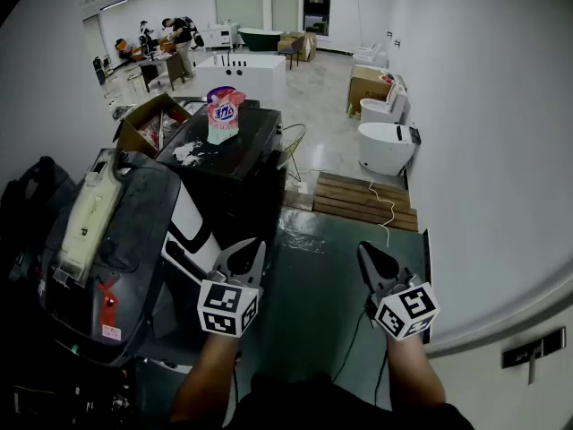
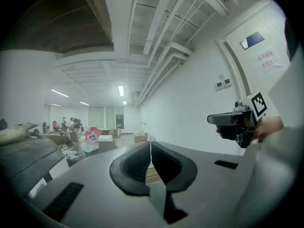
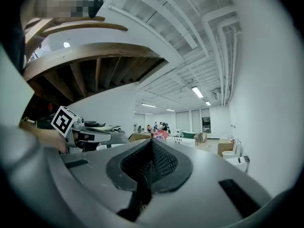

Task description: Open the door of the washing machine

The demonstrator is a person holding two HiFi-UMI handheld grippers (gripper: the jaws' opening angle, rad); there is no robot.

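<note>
The left gripper has its two fingers pressed together along their length, with nothing between them. The right gripper is closed the same way and is also empty. Both are held out level, side by side and apart, over the dark green floor, touching nothing. Just ahead of the left fingertips and off to their left stands the black washing machine, clear of them; its door cannot be made out. On its top, farther ahead of the left fingers, a pink pouch stands upright near some white scraps. Left of the left fingers, nearer the person, sits a second dark machine with a pale tray on its lid. Ahead of the right fingers lies a wooden pallet. Beyond it, slightly to their right, a white toilet stands by the wall.
</note>
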